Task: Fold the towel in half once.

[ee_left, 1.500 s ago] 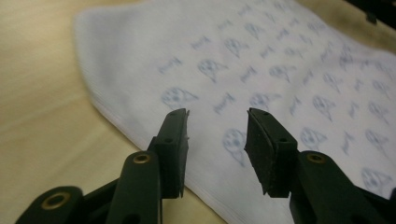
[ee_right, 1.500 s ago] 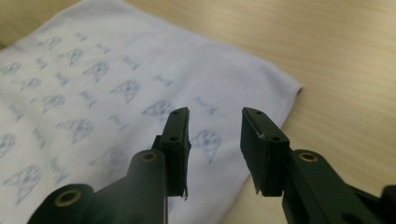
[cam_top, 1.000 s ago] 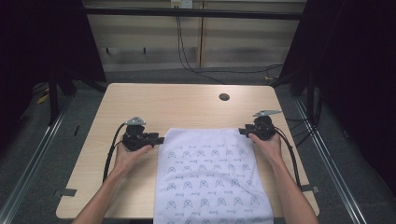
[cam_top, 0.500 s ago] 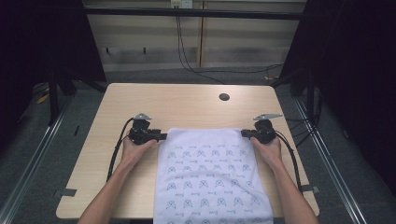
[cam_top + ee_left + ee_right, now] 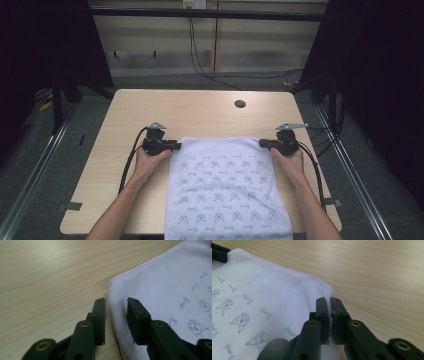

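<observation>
Right gripper view: right hand-held gripper on towel edge

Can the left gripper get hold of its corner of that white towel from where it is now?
Probably yes. The left gripper already straddles the towel edge near the corner, jaws apart and just closing in, not yet pinching. Nothing lies in the way on the table. The right gripper already clamps its corner.

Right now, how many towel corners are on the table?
2. One far corner sits between the open jaws of the left claw; the other is pinched by the right claw. The towel overhangs the table's near edge, hiding any others.
</observation>
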Demonstrator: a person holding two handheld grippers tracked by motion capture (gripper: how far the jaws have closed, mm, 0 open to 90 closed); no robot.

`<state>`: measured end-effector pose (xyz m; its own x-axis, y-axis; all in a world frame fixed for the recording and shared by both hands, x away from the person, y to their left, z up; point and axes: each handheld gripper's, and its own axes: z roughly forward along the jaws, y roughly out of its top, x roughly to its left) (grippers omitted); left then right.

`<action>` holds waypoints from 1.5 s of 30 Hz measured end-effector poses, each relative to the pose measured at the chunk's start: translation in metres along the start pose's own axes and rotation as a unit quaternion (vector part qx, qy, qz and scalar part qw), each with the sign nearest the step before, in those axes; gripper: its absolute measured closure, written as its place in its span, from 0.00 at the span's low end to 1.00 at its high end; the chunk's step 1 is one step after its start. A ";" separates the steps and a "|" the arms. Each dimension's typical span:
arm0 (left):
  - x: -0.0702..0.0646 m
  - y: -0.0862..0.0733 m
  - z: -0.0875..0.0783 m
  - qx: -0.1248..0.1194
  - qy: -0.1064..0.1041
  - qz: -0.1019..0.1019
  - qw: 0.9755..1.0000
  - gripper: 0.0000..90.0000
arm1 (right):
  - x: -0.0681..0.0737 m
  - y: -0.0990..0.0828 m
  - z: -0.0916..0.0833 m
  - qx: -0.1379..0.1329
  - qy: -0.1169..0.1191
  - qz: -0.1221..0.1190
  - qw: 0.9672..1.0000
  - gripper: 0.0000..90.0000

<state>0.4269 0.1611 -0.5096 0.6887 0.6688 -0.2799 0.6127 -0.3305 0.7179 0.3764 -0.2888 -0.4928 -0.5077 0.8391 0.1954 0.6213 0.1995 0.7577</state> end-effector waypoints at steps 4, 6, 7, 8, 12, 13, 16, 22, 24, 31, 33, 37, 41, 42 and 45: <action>-0.003 0.001 -0.003 0.000 -0.009 0.010 1.000 0.96 | 0.002 0.003 -0.002 -0.004 0.004 -0.001 1.000 0.96; -0.005 0.003 -0.009 -0.010 -0.020 0.009 1.000 0.97 | 0.003 0.006 -0.006 -0.014 0.010 -0.002 1.000 0.96; -0.006 0.004 -0.013 -0.017 -0.022 0.011 1.000 0.97 | 0.003 0.007 -0.008 -0.020 0.013 0.000 1.000 0.96; -0.008 0.005 -0.018 -0.023 -0.027 0.013 0.999 0.97 | 0.003 0.009 -0.011 -0.025 0.015 -0.001 1.000 0.96; -0.011 0.008 -0.036 -0.041 -0.040 0.017 0.998 0.97 | 0.004 0.017 -0.020 -0.043 0.030 0.003 0.999 0.96; -0.012 0.009 -0.039 -0.048 -0.045 0.016 0.998 0.97 | 0.004 0.019 -0.022 -0.045 0.032 0.004 0.998 0.96; -0.014 0.012 -0.046 -0.064 -0.056 0.013 0.996 0.97 | 0.005 0.026 -0.027 -0.053 0.039 0.001 0.998 0.97; -0.013 0.030 -0.060 -0.097 -0.059 0.012 0.993 0.97 | 0.003 0.059 -0.048 -0.089 0.038 -0.002 0.995 0.97; -0.013 0.039 -0.066 -0.106 -0.055 0.016 0.993 0.97 | 0.002 0.071 -0.054 -0.099 0.036 -0.005 0.994 0.97; -0.015 0.078 -0.086 -0.138 -0.043 0.031 0.989 0.97 | -0.001 0.106 -0.069 -0.116 0.006 -0.014 0.993 0.97; -0.017 0.088 -0.091 -0.149 -0.046 0.033 0.987 0.97 | 0.000 0.116 -0.074 -0.125 0.006 -0.017 0.992 0.97; -0.023 0.105 -0.101 -0.160 -0.043 0.043 0.985 0.97 | 0.001 0.135 -0.085 -0.139 0.003 -0.023 0.990 0.97; -0.031 0.126 -0.118 -0.180 -0.039 0.057 0.981 0.97 | 0.005 0.153 -0.099 -0.149 -0.001 -0.032 0.988 0.97; -0.033 0.132 -0.123 -0.185 -0.033 0.062 0.980 0.98 | 0.006 0.159 -0.103 -0.154 -0.003 -0.037 0.987 0.97; -0.039 0.144 -0.135 -0.202 -0.033 0.065 0.977 0.98 | 0.010 0.175 -0.119 -0.170 -0.006 -0.040 0.985 0.97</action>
<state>0.4356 0.1773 -0.3088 0.7818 0.5905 -0.2001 0.3250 -0.1120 0.9391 0.4090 -0.3053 -0.2840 -0.5393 0.8334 0.1209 0.3428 0.0862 0.9354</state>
